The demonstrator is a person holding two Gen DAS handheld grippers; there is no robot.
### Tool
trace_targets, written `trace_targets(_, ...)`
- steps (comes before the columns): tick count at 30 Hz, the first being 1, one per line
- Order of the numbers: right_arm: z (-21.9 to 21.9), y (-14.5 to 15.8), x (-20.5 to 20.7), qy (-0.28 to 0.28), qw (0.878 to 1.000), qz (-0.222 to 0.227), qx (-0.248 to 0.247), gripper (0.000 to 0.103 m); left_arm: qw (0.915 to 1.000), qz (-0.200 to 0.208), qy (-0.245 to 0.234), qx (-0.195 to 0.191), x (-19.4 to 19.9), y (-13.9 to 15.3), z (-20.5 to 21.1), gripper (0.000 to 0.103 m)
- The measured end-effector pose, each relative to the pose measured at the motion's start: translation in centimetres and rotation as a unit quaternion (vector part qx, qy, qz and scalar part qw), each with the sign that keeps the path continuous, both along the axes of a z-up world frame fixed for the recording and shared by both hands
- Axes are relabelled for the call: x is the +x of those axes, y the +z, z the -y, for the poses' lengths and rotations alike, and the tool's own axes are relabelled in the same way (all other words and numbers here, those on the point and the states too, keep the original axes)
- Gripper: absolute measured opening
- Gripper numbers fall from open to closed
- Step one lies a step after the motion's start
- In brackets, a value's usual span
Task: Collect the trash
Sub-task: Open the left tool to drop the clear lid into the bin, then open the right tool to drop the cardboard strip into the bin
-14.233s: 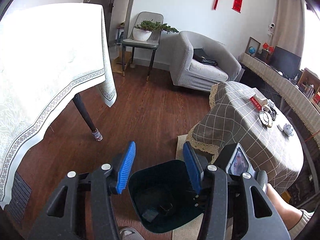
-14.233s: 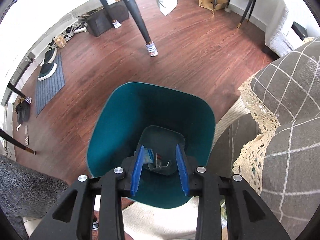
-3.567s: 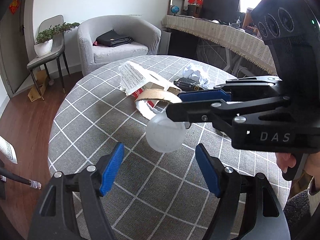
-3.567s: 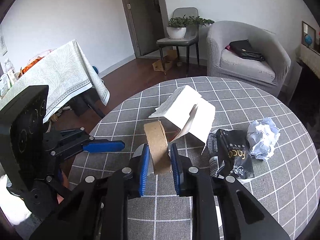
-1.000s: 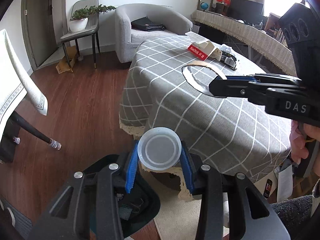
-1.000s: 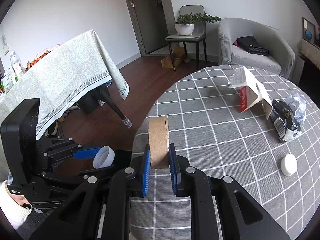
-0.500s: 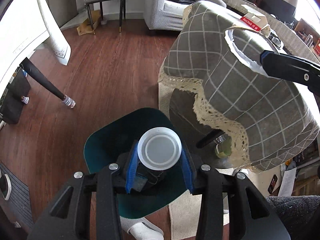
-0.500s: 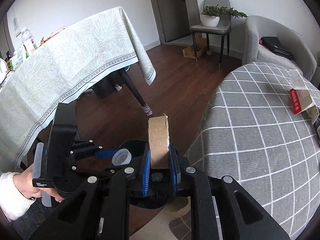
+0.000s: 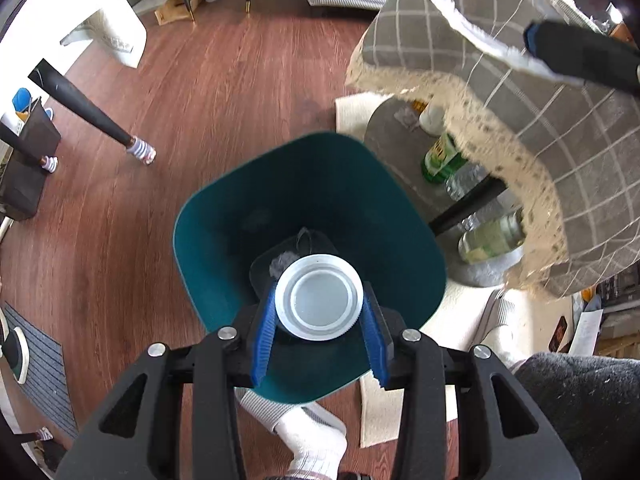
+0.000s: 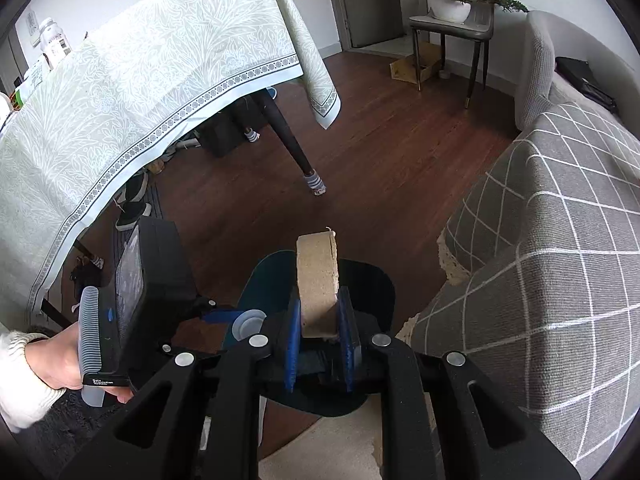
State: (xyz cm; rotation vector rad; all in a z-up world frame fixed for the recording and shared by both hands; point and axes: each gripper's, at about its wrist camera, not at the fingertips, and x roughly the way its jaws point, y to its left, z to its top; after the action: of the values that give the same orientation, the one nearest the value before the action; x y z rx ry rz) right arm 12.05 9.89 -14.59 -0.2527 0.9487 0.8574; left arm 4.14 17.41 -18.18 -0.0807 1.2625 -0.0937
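My left gripper (image 9: 319,300) is shut on a white plastic lid (image 9: 319,297) and holds it straight above the open teal trash bin (image 9: 224,220) on the wooden floor. Some dark trash lies at the bin's bottom. My right gripper (image 10: 320,320) is shut on a brown cardboard tape ring (image 10: 318,276), held over the same bin (image 10: 372,280). The ring and right gripper tip also show at the top right of the left wrist view (image 9: 460,12). The left gripper with the lid (image 10: 249,326) shows at lower left of the right wrist view.
A round table with a grey checked cloth (image 9: 560,140) stands right of the bin, with bottles (image 9: 444,156) under it. A dining table with a pale green cloth (image 10: 120,92) and a dark leg (image 10: 292,144) stands to the left. A cream rug (image 9: 460,312) lies beneath.
Both grippers have moved down and closer over the teal bin. The lid now hangs over the bin's opening, and the cardboard ring sits nearer the bin.
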Motion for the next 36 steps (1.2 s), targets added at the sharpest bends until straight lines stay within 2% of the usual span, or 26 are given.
trace_targets(2,-0.5,-0.2,0.0,0.003,1.0,-0.004,-0.003,0.017,0.9999,-0.012,-0.002,-0.002,-0.2,-0.6,-0.4,0.043)
trace_targets(4,-1.0,-0.6,0.0,0.007,1.0,-0.009,-0.007,0.017,0.9997,-0.023,-0.003,-0.001,-0.5,-1.2,-0.8,0.048)
trace_targets(9,-2.1,-2.0,0.3,0.015,0.999,-0.025,-0.024,0.017,0.9998,-0.019,-0.003,0.001,-1.1,-1.4,-1.4,0.054)
trace_targets(15,-3.5,-4.1,0.8,0.021,0.997,-0.048,-0.049,0.017,0.9995,0.028,0.016,-0.009,-1.7,0.8,-2.8,0.062)
trace_targets(21,-4.7,-5.8,0.9,0.025,0.995,-0.063,-0.07,0.017,0.9958,0.081,0.035,-0.023,-2.0,3.9,-4.2,0.064)
trace_targets(28,-5.8,-8.2,1.0,0.028,0.991,-0.088,-0.092,0.017,0.9898,0.128,0.055,-0.031,-2.4,6.8,-5.8,0.064)
trace_targets(31,-6.2,-9.2,0.9,0.03,0.99,-0.096,-0.103,0.017,0.9852,0.154,0.065,-0.038,-2.4,8.7,-6.1,0.061)
trace_targets(34,-6.4,-10.1,0.7,0.033,0.987,-0.102,-0.116,0.017,0.9801,0.182,0.066,-0.042,-2.7,10.4,-6.2,0.055)
trace_targets(36,-6.4,-10.8,0.5,0.034,0.986,-0.107,-0.126,0.017,0.9771,0.198,0.064,-0.045,-2.9,11.4,-6.1,0.047)
